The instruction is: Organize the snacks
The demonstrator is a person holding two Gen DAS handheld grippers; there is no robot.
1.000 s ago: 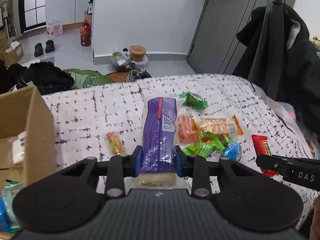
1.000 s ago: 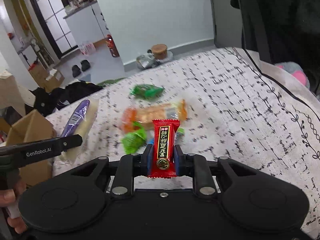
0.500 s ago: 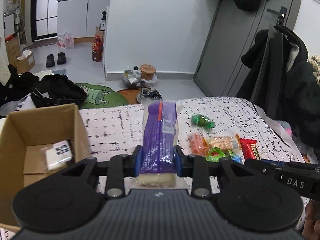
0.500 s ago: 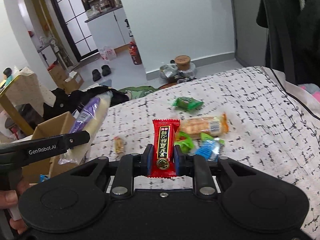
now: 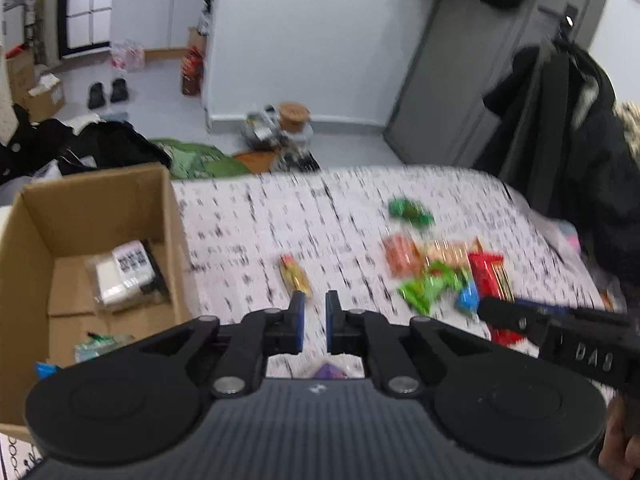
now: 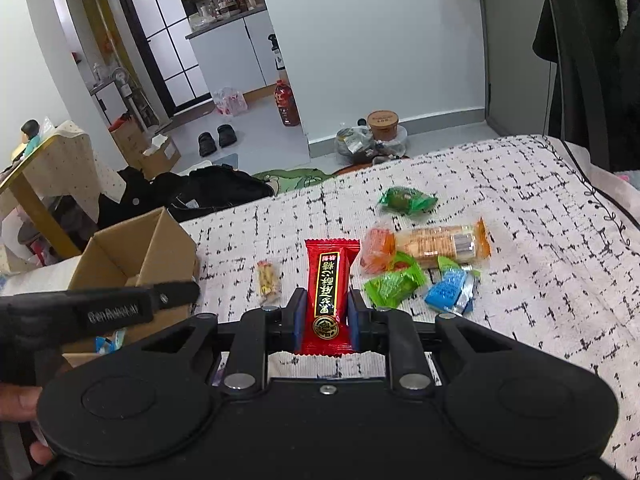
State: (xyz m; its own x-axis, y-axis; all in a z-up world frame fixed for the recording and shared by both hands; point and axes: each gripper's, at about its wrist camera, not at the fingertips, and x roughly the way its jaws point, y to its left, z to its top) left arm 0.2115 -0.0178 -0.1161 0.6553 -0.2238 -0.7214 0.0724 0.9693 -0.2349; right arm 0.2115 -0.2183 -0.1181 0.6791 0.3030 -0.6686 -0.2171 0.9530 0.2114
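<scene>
My left gripper [image 5: 314, 308] is shut, its blue pads nearly together with nothing between them, beside the open cardboard box [image 5: 100, 208]. A bit of the purple packet [image 5: 326, 370] shows below the gripper's body. My right gripper [image 6: 326, 300] is shut on a red candy bar [image 6: 330, 276], held upright above the bed. On the patterned cover lie a small peanut bar [image 6: 268, 278], a dark green packet [image 6: 406, 199], a cracker pack [image 6: 440, 242], an orange packet [image 6: 376, 250], a light green packet [image 6: 394, 284] and a blue one [image 6: 450, 290].
The box holds a white packet [image 5: 124, 276] and a few more wrappers. The bed's cover [image 6: 520, 220] ends at a floor with bags, a lidded tub [image 6: 384, 124] and a bottle. Dark coats [image 5: 560, 140] hang at the right. A hand grips each tool.
The purple packet has left the left gripper's jaws, which have closed together. Both grippers have drawn back and shifted toward the box; the right still holds the red bar.
</scene>
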